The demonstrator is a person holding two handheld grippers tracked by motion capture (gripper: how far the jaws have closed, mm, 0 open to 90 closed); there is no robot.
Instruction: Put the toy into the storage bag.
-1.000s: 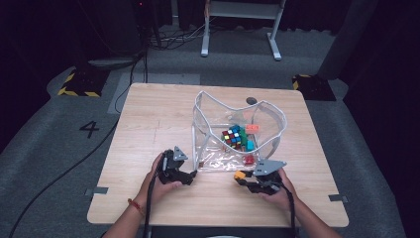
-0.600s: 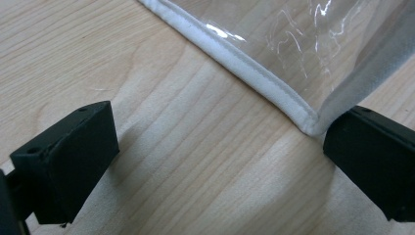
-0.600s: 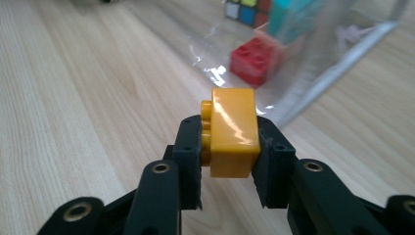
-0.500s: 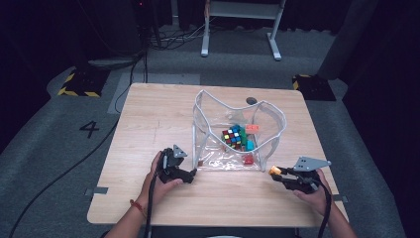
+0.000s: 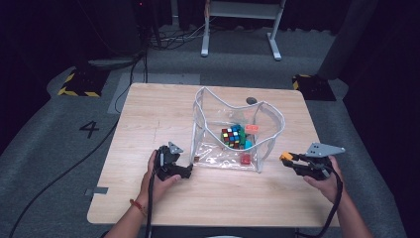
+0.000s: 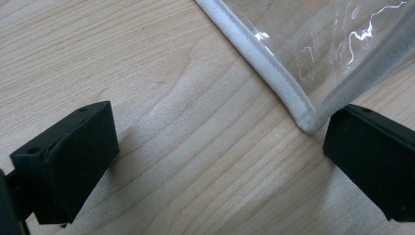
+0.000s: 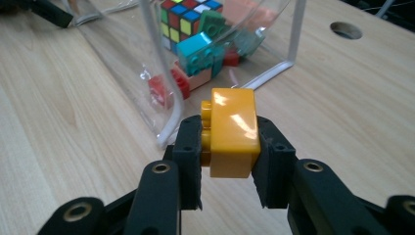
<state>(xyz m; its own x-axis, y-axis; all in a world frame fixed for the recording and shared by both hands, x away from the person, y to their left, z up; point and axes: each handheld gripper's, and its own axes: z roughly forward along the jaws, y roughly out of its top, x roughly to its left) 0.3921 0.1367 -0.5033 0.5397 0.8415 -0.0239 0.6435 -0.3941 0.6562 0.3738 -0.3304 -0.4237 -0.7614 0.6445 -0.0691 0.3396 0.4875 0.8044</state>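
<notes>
High view: the right gripper [image 5: 286, 158] now sits at the lower right of the frame, well clear of the clear plastic bag [image 5: 233, 130], with a yellow toy brick [image 5: 284, 157] between its fingers. A second ago it was at the bag's lower right corner; it has since swung out to the right along the table [image 5: 148, 114]. The left gripper [image 5: 187, 171] has not moved and remains at the bag's lower left corner. Inside the bag lie a Rubik's cube [image 5: 230, 136], a teal brick [image 5: 246, 144], a small red brick [image 5: 245, 159] and an orange piece [image 5: 252, 128].

Left gripper view: the fingers [image 6: 68, 156] are spread wide over bare wood. The bag's white piped corner [image 6: 306, 120] lies just beside the right-hand finger at the right of the frame, and nothing is gripped.

Right gripper view: at the centre of the frame the fingers [image 7: 188, 152] are clenched on the yellow toy brick [image 7: 234, 131], studs facing left. Beyond it, in the upper half, the bag's white edge [image 7: 169, 105] and the bricks and cube inside show through the plastic.

The pull-away with a brick in hand suggests either that a piece has just been lifted off near the bag or that it is being lined up for loading; the bag's mouth stands open at the top, so a lift up and over the rim would seem the likely next demand.
</notes>
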